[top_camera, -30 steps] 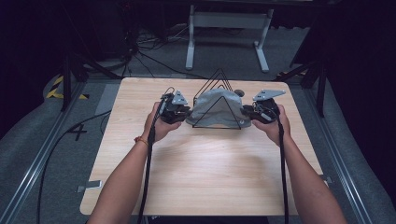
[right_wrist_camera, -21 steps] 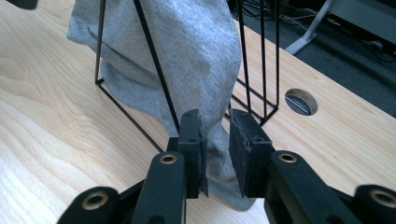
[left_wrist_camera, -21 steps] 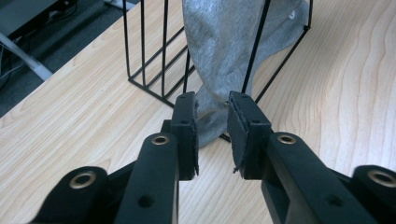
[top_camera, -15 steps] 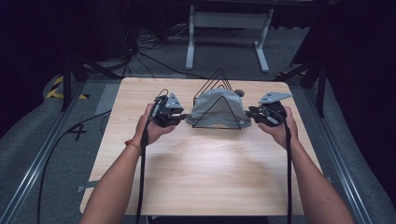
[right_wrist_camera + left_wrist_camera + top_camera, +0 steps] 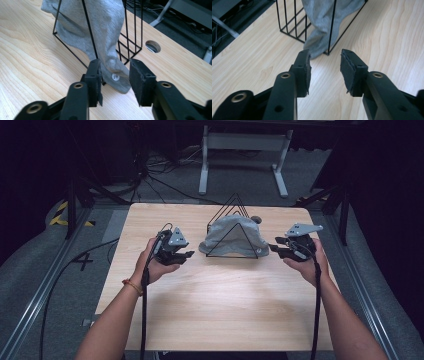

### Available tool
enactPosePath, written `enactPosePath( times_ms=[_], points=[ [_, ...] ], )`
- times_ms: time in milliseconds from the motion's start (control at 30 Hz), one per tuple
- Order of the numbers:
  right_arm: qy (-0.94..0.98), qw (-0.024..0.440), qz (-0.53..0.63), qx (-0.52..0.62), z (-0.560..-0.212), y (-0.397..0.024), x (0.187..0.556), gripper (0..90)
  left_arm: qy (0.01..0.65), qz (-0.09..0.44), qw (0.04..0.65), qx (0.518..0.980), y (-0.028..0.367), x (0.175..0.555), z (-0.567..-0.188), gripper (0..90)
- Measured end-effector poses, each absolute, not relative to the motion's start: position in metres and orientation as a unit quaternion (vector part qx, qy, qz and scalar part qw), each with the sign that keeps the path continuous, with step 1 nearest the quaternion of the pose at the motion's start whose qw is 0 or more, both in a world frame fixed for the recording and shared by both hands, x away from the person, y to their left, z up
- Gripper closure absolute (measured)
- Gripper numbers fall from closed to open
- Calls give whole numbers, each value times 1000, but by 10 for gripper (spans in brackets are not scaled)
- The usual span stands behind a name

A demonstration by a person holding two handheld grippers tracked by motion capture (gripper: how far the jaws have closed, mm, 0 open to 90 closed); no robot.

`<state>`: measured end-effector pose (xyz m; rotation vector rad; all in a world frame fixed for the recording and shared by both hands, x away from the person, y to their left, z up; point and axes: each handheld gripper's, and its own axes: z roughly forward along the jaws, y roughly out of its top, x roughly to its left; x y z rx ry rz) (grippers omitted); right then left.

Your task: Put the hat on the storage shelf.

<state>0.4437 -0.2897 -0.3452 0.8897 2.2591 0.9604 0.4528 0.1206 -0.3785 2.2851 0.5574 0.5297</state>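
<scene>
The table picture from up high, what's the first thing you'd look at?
A grey cloth draped over a black wire rack shaped like a triangle, standing toward the far side of the wooden table. A hand on each side holds a black gripper, the left gripper and the right gripper, both with jaws that have just been opening and nothing between them. A corner of the cloth hangs down onto the table just ahead of each gripper.

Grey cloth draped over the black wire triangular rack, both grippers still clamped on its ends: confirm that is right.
Not quite. The grey cloth does hang over the black wire triangular rack, but the left gripper and right gripper have just been opening and grip nothing; both gripper views show open jaws short of the cloth.
</scene>
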Motion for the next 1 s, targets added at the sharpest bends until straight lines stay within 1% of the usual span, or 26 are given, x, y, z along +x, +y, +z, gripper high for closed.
enactPosePath(
  times_ms=[133,167,200,267,400,500,567,667,733,1000],
  points=[
    [835,262,351,333,-347,-295,438,514,217,209,343,890,127,446,-381,527],
    [834,263,350,334,-347,-296,437,488,217,209,341,891,128,445,-381,500],
    [835,263,349,335,-348,-297,436,472,218,208,341,891,131,442,-382,500],
    [836,266,344,334,-349,-298,433,455,218,213,336,892,134,439,-383,482],
    [837,267,339,336,-352,-304,426,414,215,214,319,898,141,431,-385,404],
    [839,270,333,336,-353,-306,423,408,218,211,306,902,145,427,-388,379],
    [841,271,327,335,-356,-309,420,401,218,215,291,906,148,424,-391,328],
    [845,273,318,332,-360,-311,415,388,216,209,283,911,153,420,-397,307],
    [846,273,313,334,-365,-315,410,380,210,203,276,916,156,417,-400,273],
    [850,271,301,338,-378,-325,398,362,214,202,273,916,170,407,-409,265]
  ],
)
